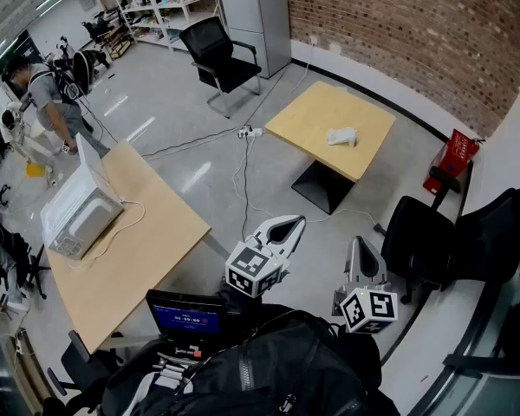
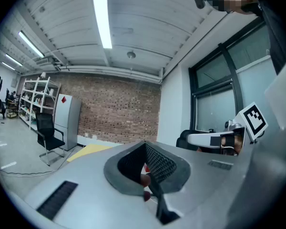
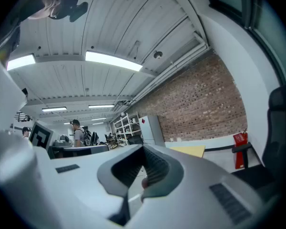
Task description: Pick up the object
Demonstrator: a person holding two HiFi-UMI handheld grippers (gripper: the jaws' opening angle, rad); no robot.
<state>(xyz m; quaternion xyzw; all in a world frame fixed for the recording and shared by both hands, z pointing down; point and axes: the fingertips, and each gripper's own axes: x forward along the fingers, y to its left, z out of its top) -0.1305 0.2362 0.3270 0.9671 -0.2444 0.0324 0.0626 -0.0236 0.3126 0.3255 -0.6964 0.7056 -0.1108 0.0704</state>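
Office floor seen from above. At far left a person (image 1: 45, 94) stands beside a long wooden table (image 1: 143, 241) that bears one white box-shaped appliance (image 1: 78, 213).

Low in the middle, the left gripper (image 1: 288, 229) points level towards the room. Its own view shows the jaws brought together with nothing between them.

Beyond it, well apart from both grippers, stands a small square yellow table (image 1: 316, 115). On it lies the one white object (image 1: 341, 135), alone, near the table's middle. It is small and lumpy, longer than it is wide, and too far off to identify. It looks light and possibly soft, so it should lift easily but may squash or slide on the smooth top. The best hold is probably across its narrower waist, jaws on the two long sides.

To the right, the right gripper (image 1: 361, 254) also points level, jaws fully closed and empty.

By count: two grippers, two tables, one object. One black chair (image 1: 218, 55) stands at the top, two more (image 1: 425, 237) at the right. One red box (image 1: 451, 158) leans by the brick wall.
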